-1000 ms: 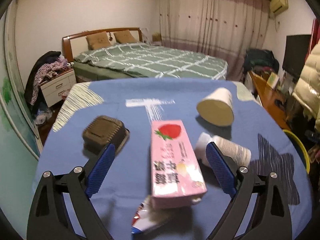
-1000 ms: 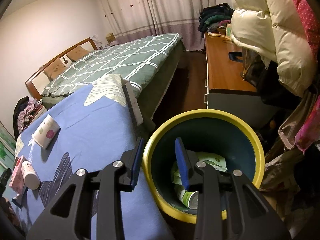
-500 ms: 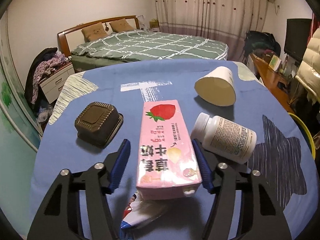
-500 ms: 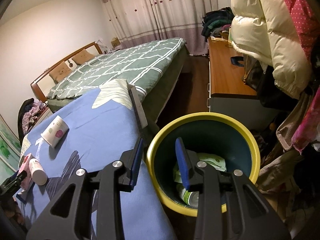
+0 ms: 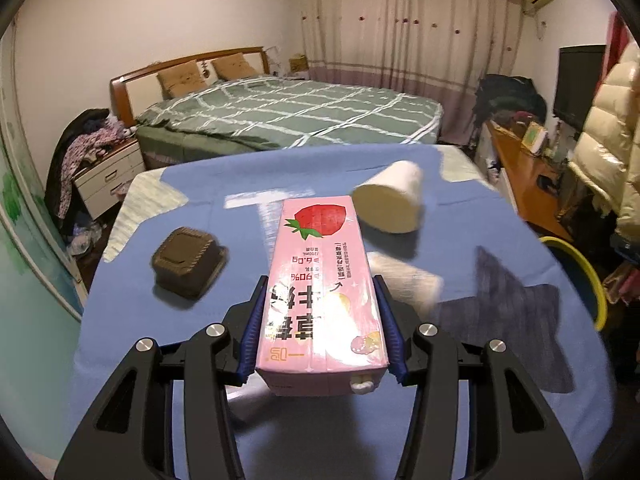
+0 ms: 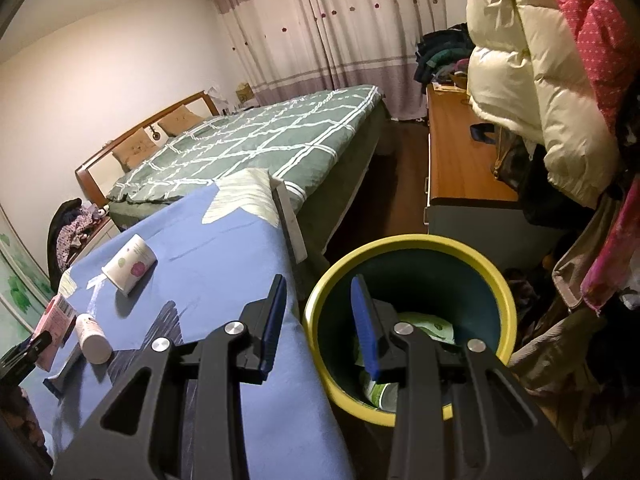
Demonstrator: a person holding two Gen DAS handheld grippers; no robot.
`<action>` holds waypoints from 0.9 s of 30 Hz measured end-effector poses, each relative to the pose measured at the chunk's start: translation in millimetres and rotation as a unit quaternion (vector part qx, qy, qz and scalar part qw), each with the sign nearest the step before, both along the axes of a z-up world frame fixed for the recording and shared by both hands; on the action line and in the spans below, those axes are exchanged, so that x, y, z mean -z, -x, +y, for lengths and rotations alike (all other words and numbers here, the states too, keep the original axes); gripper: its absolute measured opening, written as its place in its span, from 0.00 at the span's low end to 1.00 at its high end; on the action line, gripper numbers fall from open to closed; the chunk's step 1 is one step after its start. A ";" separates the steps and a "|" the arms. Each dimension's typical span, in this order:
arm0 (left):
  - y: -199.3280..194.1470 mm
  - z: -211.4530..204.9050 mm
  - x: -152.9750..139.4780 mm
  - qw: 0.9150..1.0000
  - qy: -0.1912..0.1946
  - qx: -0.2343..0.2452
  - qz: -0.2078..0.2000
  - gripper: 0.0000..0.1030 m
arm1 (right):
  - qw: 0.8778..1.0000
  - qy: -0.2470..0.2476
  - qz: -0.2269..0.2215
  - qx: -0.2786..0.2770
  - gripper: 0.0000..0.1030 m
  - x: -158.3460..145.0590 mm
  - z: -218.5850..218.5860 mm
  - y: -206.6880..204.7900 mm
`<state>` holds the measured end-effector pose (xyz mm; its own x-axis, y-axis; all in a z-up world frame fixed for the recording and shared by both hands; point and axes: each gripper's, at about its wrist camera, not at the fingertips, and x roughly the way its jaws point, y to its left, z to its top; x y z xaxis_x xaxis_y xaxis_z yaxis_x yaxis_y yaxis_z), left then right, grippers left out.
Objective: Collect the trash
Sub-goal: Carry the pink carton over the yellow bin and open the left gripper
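Note:
My left gripper (image 5: 320, 292) is shut on a pink strawberry milk carton (image 5: 316, 240), its blue pads pressing both long sides, and holds it just above the blue-covered table (image 5: 140, 340). Beyond it on the cloth lie a paper cup (image 5: 390, 204) on its side, a blurred white bottle (image 5: 404, 284) and an upturned brown plastic tub (image 5: 188, 266). The right wrist view shows the same cup (image 6: 130, 266), bottle (image 6: 94, 340) and carton (image 6: 58, 320) far left. My right gripper (image 6: 318, 288) hangs open and empty above the table edge and the yellow-rimmed bin (image 6: 408, 240), which holds some trash.
A bed (image 5: 288, 116) stands behind the table, with a nightstand (image 5: 108, 172) at its left. On the right are a wooden desk (image 6: 460, 160) and hanging coats (image 6: 540, 80) close above the bin. The bin rim (image 5: 592, 280) shows at the table's right edge.
The left jaws closed on the pink carton and lifted it off the cloth; the wrapper beneath it is gone from view. The right gripper rose a little over the bin, still empty.

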<state>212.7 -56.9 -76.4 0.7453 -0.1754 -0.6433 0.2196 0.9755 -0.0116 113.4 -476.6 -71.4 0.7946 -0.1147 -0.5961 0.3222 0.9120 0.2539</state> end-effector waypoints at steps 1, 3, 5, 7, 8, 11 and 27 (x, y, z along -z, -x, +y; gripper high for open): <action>5.7 -6.3 -4.6 1.000 0.002 0.006 -0.003 0.48 | 1.000 0.000 -0.001 0.000 0.31 -1.5 -2.0 2.9; 16.9 -24.6 -14.3 1.000 0.008 0.025 -0.009 0.48 | 1.000 0.004 -0.003 0.000 0.31 -4.1 -4.7 7.6; 25.9 -47.9 -22.3 0.999 0.014 0.050 -0.012 0.48 | 1.000 0.010 -0.002 -0.002 0.31 -6.1 -6.6 11.7; 32.9 -74.2 -27.2 0.997 0.017 0.077 -0.014 0.48 | 1.000 0.017 0.002 -0.006 0.31 -6.8 -7.7 17.3; 35.0 -90.7 -28.5 0.995 0.019 0.095 -0.012 0.48 | 1.000 0.023 0.005 -0.010 0.31 -6.4 -7.9 20.7; 37.5 -132.4 -28.0 0.990 0.022 0.138 0.000 0.48 | 0.999 0.032 0.012 -0.012 0.31 -5.4 -11.3 30.6; 25.7 -353.5 12.3 0.958 -0.027 0.274 0.076 0.48 | 0.997 0.043 0.026 0.058 0.38 2.5 -60.6 89.2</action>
